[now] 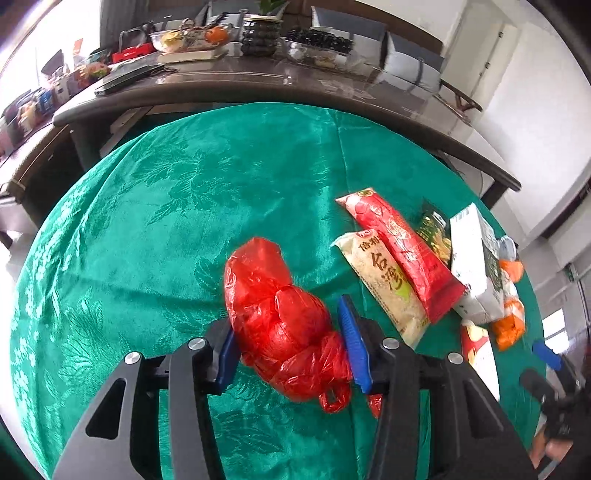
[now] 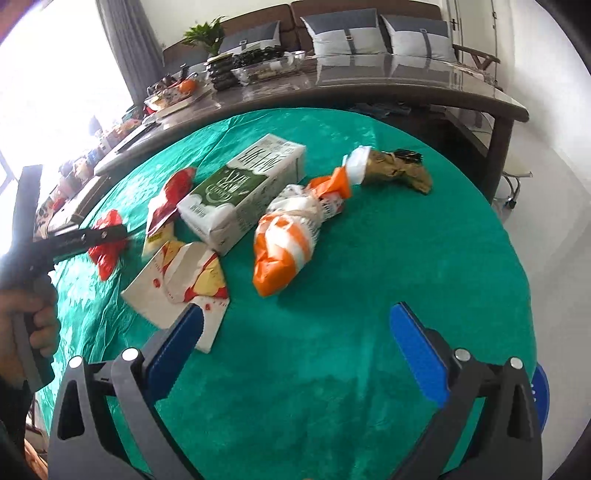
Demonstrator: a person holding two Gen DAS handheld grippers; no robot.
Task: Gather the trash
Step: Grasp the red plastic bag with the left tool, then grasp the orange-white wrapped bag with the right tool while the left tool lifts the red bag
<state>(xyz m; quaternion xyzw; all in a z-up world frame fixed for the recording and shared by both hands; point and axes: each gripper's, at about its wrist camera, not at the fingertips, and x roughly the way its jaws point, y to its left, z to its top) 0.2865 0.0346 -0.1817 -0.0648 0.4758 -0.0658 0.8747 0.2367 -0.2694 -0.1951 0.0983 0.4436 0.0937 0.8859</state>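
My left gripper [image 1: 288, 332] is shut on a crumpled red plastic bag [image 1: 280, 317], its blue pads pressing both sides, just above the green tablecloth [image 1: 166, 206]. The bag also shows in the right wrist view [image 2: 107, 240], held by the left gripper. My right gripper [image 2: 295, 332] is open and empty over bare cloth. Ahead of it lie a white and red wrapper [image 2: 181, 284], a green and white carton [image 2: 243, 188], an orange and white bag [image 2: 288, 240] and a brown wrapper [image 2: 395, 166]. A red packet [image 1: 402, 251] and a beige packet [image 1: 384, 284] lie right of the red bag.
A long dark table [image 1: 258, 85] stands behind the round table, loaded with bowls, a plant pot [image 1: 260, 35] and boxes. A sofa with grey cushions [image 2: 351, 29] is behind it. The white floor [image 2: 546, 177] lies to the right.
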